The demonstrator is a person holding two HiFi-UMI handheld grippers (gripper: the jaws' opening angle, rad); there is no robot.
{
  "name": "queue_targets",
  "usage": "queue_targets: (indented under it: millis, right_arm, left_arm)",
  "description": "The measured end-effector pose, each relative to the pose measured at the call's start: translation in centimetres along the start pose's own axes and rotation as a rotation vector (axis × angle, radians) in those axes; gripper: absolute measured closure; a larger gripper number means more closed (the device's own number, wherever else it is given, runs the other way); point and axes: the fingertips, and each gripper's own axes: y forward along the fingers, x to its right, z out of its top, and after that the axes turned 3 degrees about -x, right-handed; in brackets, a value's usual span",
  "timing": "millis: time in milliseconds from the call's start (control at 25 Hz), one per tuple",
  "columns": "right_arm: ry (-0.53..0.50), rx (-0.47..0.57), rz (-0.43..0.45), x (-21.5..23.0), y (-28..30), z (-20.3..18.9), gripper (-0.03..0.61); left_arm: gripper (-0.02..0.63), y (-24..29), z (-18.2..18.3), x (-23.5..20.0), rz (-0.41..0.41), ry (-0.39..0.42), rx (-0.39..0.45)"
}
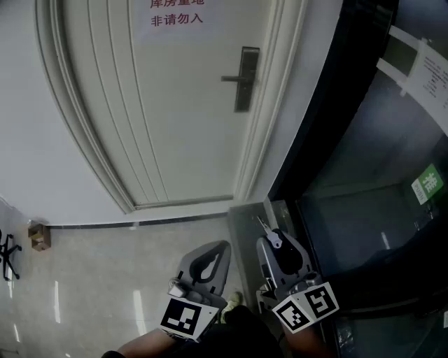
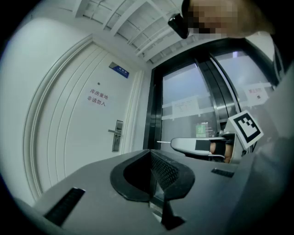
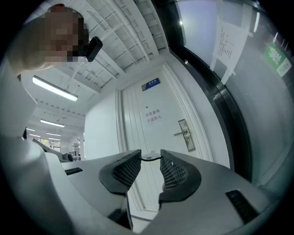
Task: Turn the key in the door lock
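A white door (image 1: 175,105) stands ahead with a dark lock plate and lever handle (image 1: 245,78); the same lock plate shows small and far off as lock plate (image 2: 117,135) and lock plate (image 3: 184,134). My right gripper (image 1: 268,234) is low at the right, shut on a key (image 3: 148,157) pinched at its jaw tips. The key's thin blade (image 1: 263,225) sticks out toward the door and appears as blade (image 2: 161,142). My left gripper (image 1: 221,247) hangs beside it, jaws shut and empty, pads meeting (image 2: 149,155). Both are well short of the door.
A dark-framed glass wall (image 1: 364,140) with a green sign (image 1: 427,184) runs along the right. Red lettering (image 1: 176,14) is on the door. A small cardboard box (image 1: 39,236) and a chair base (image 1: 7,253) sit on the tiled floor at left.
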Motion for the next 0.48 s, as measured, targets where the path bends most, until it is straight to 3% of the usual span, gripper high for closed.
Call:
queue_targets:
  millis: [480]
  right_arm:
    - [0.021, -0.017, 0.032, 7.9, 11.4, 0.4, 0.445]
  left_arm:
    - [0.606, 10.7, 0.0, -6.2, 0.034, 0.006, -0.019]
